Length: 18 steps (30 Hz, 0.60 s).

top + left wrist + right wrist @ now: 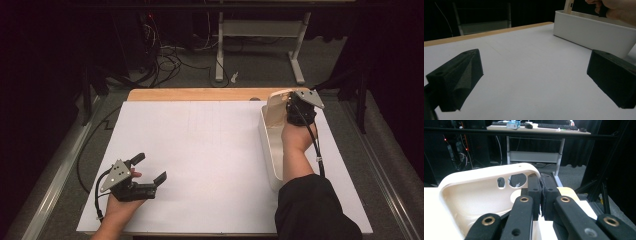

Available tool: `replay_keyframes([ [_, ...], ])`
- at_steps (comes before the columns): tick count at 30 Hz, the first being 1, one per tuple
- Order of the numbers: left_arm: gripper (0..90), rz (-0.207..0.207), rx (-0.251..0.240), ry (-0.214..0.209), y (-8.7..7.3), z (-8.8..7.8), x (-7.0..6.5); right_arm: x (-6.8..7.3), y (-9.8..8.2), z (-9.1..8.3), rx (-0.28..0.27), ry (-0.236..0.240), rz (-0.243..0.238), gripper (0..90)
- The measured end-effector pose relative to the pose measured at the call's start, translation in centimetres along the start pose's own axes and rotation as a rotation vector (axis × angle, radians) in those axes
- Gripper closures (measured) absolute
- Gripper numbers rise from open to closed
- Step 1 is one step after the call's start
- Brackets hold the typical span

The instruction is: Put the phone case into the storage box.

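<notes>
A cream phone case (274, 111) with camera cut-outs stands upright over the far end of a long white bin (270, 150). My right gripper (289, 109) is shut on it. In the right gripper view the two black jaws (540, 192) pinch the right side wall of the phone case (474, 192), whose hollow inside faces the camera. My left gripper (150, 168) rests low at the front left of the table, open with nothing between its jaws (531, 77). From there the bin (594, 32), the top of the case (569, 6) and the right hand (614, 8) are seen across the table.
A white sheet (200, 150) covers the table, with a wooden edge (200, 94) showing at the far side. Behind it on the floor are cables (165, 60) and a desk frame (260, 30). Dark posts stand at both sides.
</notes>
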<state>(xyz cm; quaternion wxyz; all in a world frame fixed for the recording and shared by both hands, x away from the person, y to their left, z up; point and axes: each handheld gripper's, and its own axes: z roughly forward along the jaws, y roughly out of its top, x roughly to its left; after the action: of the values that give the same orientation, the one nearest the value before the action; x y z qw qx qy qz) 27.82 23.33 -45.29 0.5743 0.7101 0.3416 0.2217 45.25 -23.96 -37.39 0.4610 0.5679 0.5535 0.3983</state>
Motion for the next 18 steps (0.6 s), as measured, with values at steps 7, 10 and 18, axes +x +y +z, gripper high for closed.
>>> replay_keyframes([
  [7,1.5,0.001,0.0,-0.003,0.0,0.0,-0.02,0.03,-0.28,0.27,0.014,-0.001,0.0,88.9],
  [10,1.5,0.001,0.0,-0.003,0.0,0.0,-0.02,0.12,-0.42,0.4,0.021,0.004,-0.001,88.9],
  [18,1.6,0.001,0.001,-0.005,0.0,0.01,-0.04,0.04,-0.51,0.61,0.043,0.002,0.01,88.9],
])
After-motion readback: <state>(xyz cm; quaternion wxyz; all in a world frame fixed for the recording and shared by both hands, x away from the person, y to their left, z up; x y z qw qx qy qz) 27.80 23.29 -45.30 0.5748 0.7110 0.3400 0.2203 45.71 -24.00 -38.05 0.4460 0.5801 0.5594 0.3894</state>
